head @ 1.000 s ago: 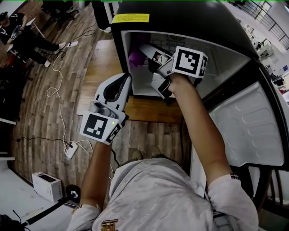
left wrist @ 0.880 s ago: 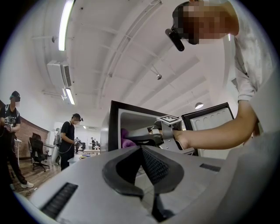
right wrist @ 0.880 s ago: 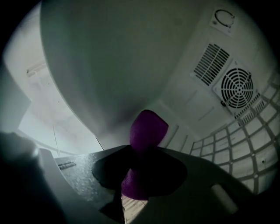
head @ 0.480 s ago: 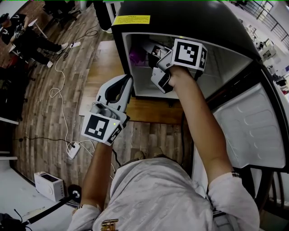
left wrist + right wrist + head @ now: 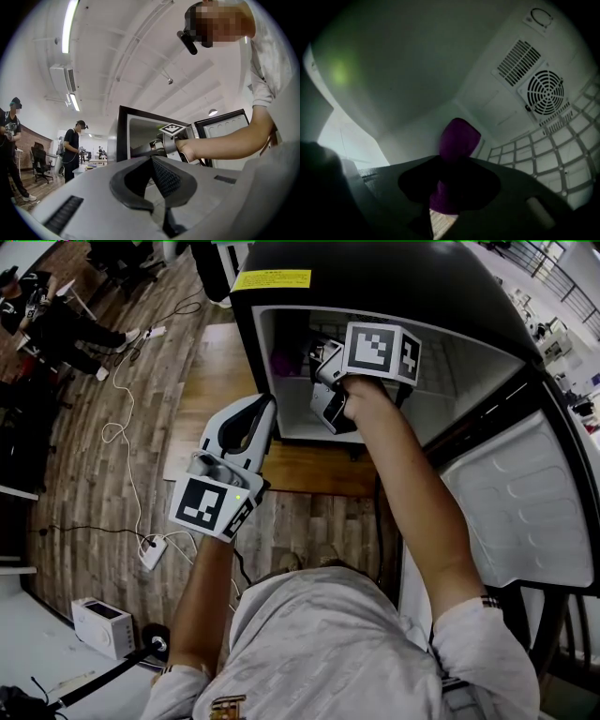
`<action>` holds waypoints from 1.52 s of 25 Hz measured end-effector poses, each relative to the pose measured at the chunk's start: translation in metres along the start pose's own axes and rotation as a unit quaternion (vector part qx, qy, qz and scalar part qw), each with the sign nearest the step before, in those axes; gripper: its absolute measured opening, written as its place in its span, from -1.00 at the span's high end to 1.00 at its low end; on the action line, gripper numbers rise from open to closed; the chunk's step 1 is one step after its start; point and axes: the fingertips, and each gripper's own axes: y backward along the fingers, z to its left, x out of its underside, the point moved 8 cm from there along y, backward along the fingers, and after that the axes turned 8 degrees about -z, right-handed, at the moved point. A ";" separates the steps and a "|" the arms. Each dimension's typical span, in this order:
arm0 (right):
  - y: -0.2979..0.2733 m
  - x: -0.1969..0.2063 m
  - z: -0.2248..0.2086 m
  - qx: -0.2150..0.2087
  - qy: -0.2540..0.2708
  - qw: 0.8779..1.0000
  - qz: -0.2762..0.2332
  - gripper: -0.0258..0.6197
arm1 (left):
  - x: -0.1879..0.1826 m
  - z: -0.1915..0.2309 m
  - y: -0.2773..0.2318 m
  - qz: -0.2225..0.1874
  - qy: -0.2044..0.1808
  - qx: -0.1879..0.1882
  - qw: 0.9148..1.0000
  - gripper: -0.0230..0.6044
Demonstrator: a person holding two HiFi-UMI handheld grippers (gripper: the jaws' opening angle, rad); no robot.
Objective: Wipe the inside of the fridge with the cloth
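Purple cloth (image 5: 458, 140) pinched between the closed jaws of the right gripper (image 5: 450, 183), a rounded end standing up past the fingertips, well inside the fridge (image 5: 375, 277) near its left inner wall; contact with that wall not clear from any view; from the head view only a small purple patch (image 5: 281, 360) seen at the left of the fridge opening, the rest covered by the right gripper (image 5: 323, 362) and its marker cube; right forearm (image 5: 412, 484) across the middle of the opening, hiding much of the interior; on the fridge's back wall a round fan (image 5: 546, 92) with a slotted vent beside it, and a white wire shelf (image 5: 543, 159) to the right of the cloth; left gripper (image 5: 261, 409) outside the fridge, just in front of its lower left corner, jaws pressed together on nothing; fridge door (image 5: 520, 502) swung wide open at the right; yellow label (image 5: 271, 278) on the fridge's top front edge; wooden floor (image 5: 103, 474) to the left of the fridge, with a white cable (image 5: 117, 427), a power strip (image 5: 148, 549) and a white box (image 5: 98, 624); standing person (image 5: 72, 150) well away to the fridge's left.
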 end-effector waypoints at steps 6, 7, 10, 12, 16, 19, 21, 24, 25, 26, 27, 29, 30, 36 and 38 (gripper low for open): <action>-0.002 0.005 -0.008 0.039 -0.002 0.999 0.021 0.58 | 0.001 0.003 0.003 0.001 0.003 -0.003 1.000 0.93; -0.003 0.006 -0.009 0.047 0.000 0.999 0.027 0.58 | 0.001 0.003 0.003 0.001 0.003 -0.003 1.000 0.93; -0.003 0.011 -0.015 0.068 0.008 0.997 0.044 0.58 | 0.002 0.004 0.004 0.001 0.004 -0.005 1.000 0.93; -0.003 0.013 -0.017 0.075 0.014 0.996 0.051 0.58 | 0.004 0.004 0.003 0.001 0.005 -0.005 1.000 0.93; -0.001 0.014 -0.016 0.079 0.022 0.995 0.055 0.58 | 0.006 0.004 0.002 0.001 0.008 -0.004 1.000 0.93; 0.008 0.009 -0.011 0.071 0.025 0.997 0.033 0.58 | 0.008 0.004 0.001 0.000 0.010 -0.002 1.000 0.93; 0.015 0.004 -0.005 0.056 0.021 0.998 0.005 0.58 | 0.009 0.004 0.001 0.000 0.011 -0.002 1.000 0.93; 0.023 -0.003 0.008 0.029 0.000 0.999 -0.031 0.58 | 0.010 0.005 0.000 0.001 0.012 -0.001 1.000 0.93; 0.024 -0.005 0.011 0.021 -0.005 0.999 -0.038 0.58 | 0.010 0.004 0.000 0.001 0.012 0.000 1.000 0.93; 0.026 -0.008 0.014 0.014 -0.007 0.999 -0.044 0.58 | 0.009 0.003 -0.001 0.001 0.012 0.001 1.000 0.93; 0.026 -0.011 0.015 0.008 -0.008 0.999 -0.049 0.58 | 0.009 0.003 -0.002 0.001 0.012 0.002 1.000 0.93; 0.025 -0.015 0.019 -0.007 -0.019 0.998 -0.059 0.58 | 0.007 0.004 -0.003 0.001 0.012 0.003 1.000 0.93; 0.022 -0.016 0.021 -0.015 -0.028 0.998 -0.063 0.58 | 0.006 0.007 -0.002 0.000 0.012 0.004 1.000 0.93; 0.010 -0.016 0.032 -0.052 -0.061 0.993 -0.085 0.58 | 0.009 0.015 0.004 0.004 0.010 0.003 1.000 0.93; 0.013 -0.019 0.033 -0.060 -0.064 0.992 -0.091 0.58 | 0.010 0.010 0.002 0.006 0.009 0.002 1.000 0.93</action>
